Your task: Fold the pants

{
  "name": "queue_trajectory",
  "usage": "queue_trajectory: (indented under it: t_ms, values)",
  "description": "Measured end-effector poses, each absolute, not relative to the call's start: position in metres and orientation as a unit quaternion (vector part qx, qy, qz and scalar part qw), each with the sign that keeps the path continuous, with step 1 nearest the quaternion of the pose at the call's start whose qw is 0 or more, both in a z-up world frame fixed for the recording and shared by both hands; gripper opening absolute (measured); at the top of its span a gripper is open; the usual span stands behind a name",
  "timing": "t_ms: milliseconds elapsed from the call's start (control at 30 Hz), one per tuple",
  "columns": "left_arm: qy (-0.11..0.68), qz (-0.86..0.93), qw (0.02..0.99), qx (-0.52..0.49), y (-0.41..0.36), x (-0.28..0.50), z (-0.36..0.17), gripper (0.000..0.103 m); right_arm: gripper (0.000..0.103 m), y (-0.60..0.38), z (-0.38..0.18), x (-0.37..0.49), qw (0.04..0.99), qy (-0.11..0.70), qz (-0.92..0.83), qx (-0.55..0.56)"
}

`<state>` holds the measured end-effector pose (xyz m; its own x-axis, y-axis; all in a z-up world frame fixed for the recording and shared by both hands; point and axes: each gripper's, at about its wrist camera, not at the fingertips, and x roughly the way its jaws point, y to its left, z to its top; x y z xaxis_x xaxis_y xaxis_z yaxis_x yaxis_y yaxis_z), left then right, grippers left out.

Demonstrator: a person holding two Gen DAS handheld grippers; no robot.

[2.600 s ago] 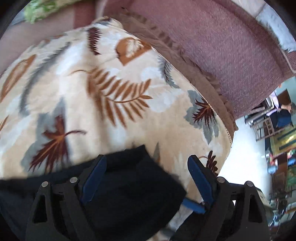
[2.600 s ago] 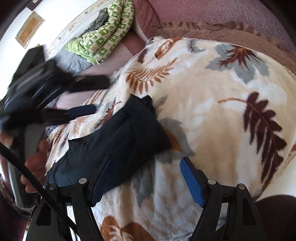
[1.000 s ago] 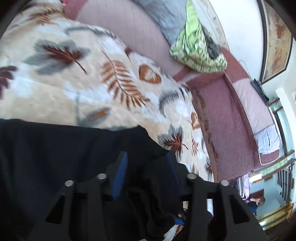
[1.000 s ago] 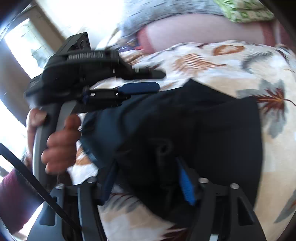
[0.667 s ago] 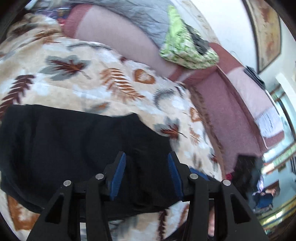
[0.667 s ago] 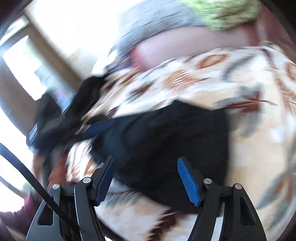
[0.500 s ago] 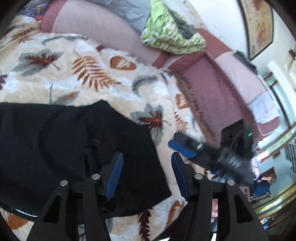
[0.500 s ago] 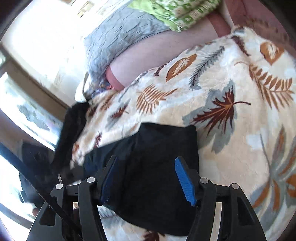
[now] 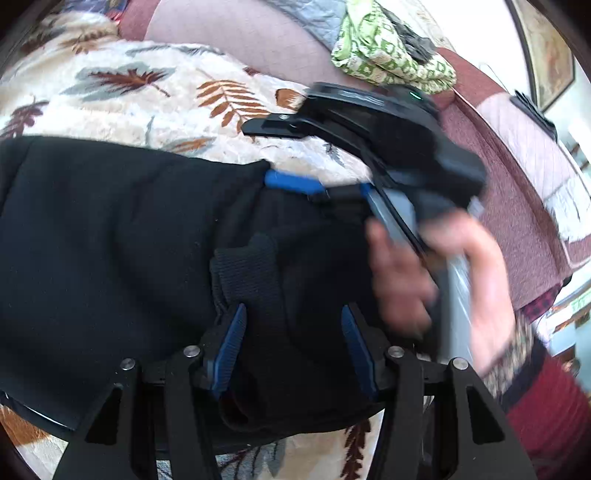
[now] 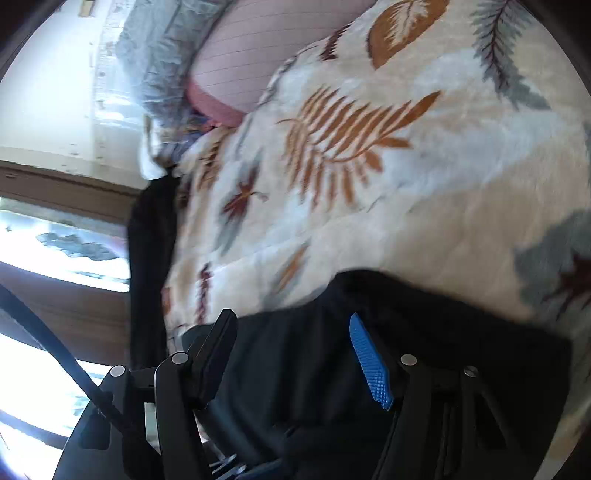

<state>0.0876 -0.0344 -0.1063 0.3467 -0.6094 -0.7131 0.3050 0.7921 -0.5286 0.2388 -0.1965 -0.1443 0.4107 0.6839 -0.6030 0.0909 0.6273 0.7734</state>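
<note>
The black pants [image 9: 110,229] lie folded on a leaf-patterned blanket [image 9: 155,96]. A ribbed waistband or cuff [image 9: 247,269] bunches up at their right end. My left gripper [image 9: 291,332] is open, its blue pads straddling that bunched end low over the cloth. My right gripper [image 9: 273,153] shows in the left wrist view, held in a hand, open, one blue pad against the far edge of the pants. In the right wrist view the right gripper [image 10: 291,332] is open over the pants [image 10: 424,369].
A green patterned cloth [image 9: 388,55] and a grey quilt [image 9: 306,18] lie on the maroon sofa [image 9: 517,184] behind. A dark garment [image 10: 147,258] hangs off the blanket's edge near a bright window [image 10: 55,251].
Both grippers let go of the pants and opened. The right gripper swung in over the far right edge of the pants. The left gripper came down over the bunched end.
</note>
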Motion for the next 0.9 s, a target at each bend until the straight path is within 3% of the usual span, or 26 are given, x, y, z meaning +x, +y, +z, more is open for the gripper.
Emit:
queue_trajectory:
  t_ms: [133,267,367,600,733,800,900]
  values:
    - [0.484,-0.296,0.812,-0.134,-0.023,0.075,-0.084,0.053,0.061,-0.217,-0.129,0.263,0.799,0.488,0.089,0.339]
    - [0.435,-0.272,0.841,-0.171,0.025,0.077,-0.053,0.072,0.063,-0.231,-0.094,0.242,0.818,0.447,0.120,0.342]
    - [0.445,-0.211,0.844,-0.211,0.064,0.095,-0.056,0.072,0.067,-0.239,-0.075,0.197,0.826,0.432,0.143,0.333]
    - [0.451,-0.126,0.852,-0.235,0.119,0.072,-0.067,0.072,0.069,-0.222,-0.089,0.102,0.792,0.430,0.220,0.375]
    - [0.446,-0.077,0.844,-0.288,0.154,0.065,-0.069,0.073,0.070,-0.182,-0.113,0.100,0.741,0.441,0.282,0.421]
    - [0.442,-0.053,0.837,-0.317,0.171,0.063,-0.070,0.073,0.069,-0.157,-0.139,0.109,0.713,0.490,0.282,0.415]
    - [0.429,-0.025,0.840,-0.331,0.189,0.057,-0.073,0.075,0.069,-0.146,-0.133,0.106,0.733,0.493,0.267,0.384]
